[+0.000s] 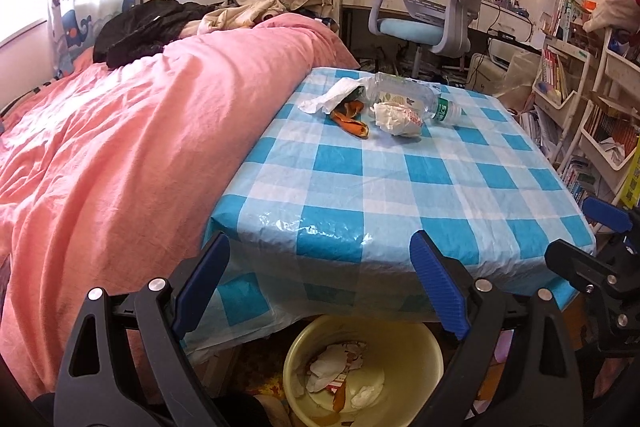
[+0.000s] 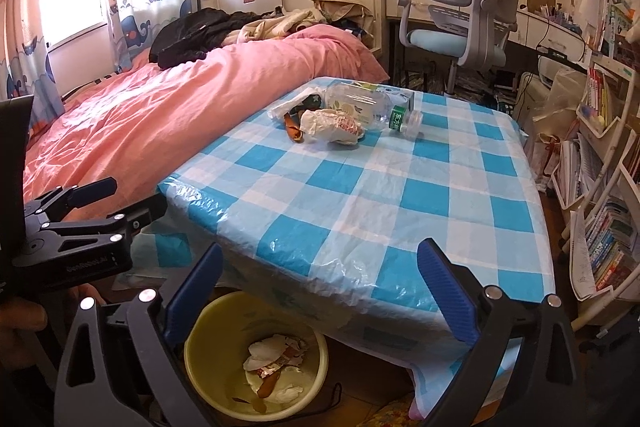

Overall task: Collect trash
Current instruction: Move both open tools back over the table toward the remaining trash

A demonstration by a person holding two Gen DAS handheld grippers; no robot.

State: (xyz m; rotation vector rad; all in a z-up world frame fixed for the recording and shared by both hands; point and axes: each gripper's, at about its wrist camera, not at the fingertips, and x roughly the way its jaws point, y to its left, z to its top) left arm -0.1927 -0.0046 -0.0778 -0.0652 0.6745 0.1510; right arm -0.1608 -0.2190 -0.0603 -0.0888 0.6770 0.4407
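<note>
Yellow bin (image 2: 224,351) below us, both claws wide and empty; we should reach the right claw (image 2: 320,291) far across the surface (image 2: 360,195) toward the crumpled wrapper (image 2: 332,127).

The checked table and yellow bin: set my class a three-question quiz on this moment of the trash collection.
1. True or false: the plastic bottle stands upright on the table.
2. Where is the yellow bin? A) on the bed B) on the floor under the table's near edge C) on the chair
3. Name the orange scrap beside the crumpled wrapper.

Key: 1 false, it lies on its side. 2 B. 3 fruit peel.
</note>
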